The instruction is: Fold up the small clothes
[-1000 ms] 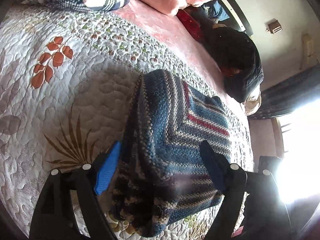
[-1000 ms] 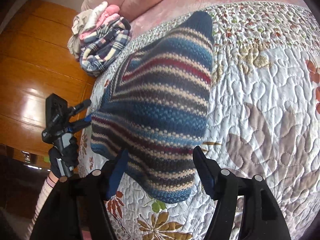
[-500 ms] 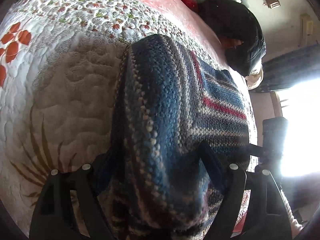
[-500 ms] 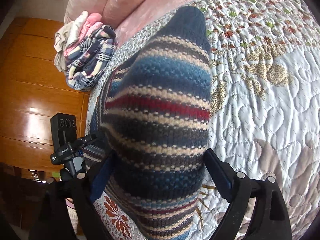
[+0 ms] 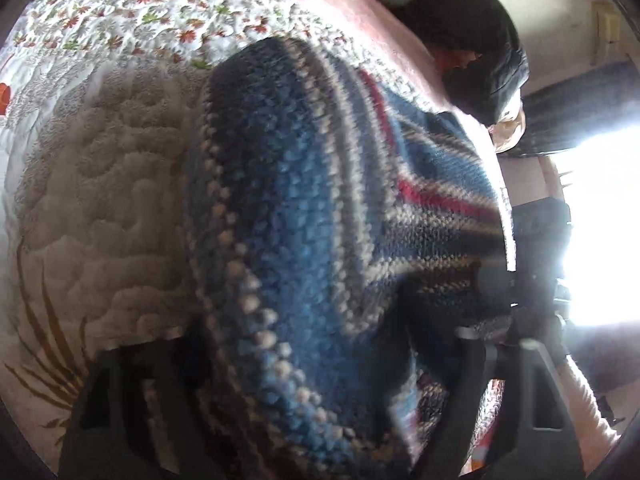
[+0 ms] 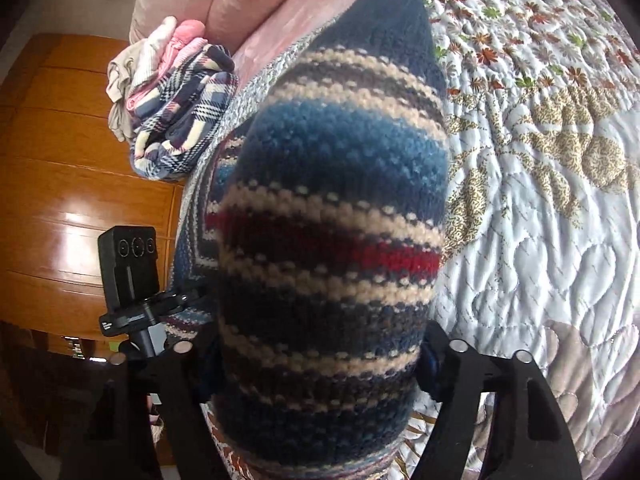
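Currently, both the left gripper (image 5: 304,364) and right gripper (image 6: 316,364) are standing wide astride the striped knit garment (image 6: 332,216), soft, thick and floppy, best pinched at its near edge on the quilt (image 6: 540,240).

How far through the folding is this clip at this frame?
Done: a plaid garment and pink pieces sit bundled near the pillows, though whether neatly folded is unclear. In hand: the striped knit garment lies on the quilt with the left tongs and right tongs straddling its near edge, jaws spread. Left: grip and fold it over.
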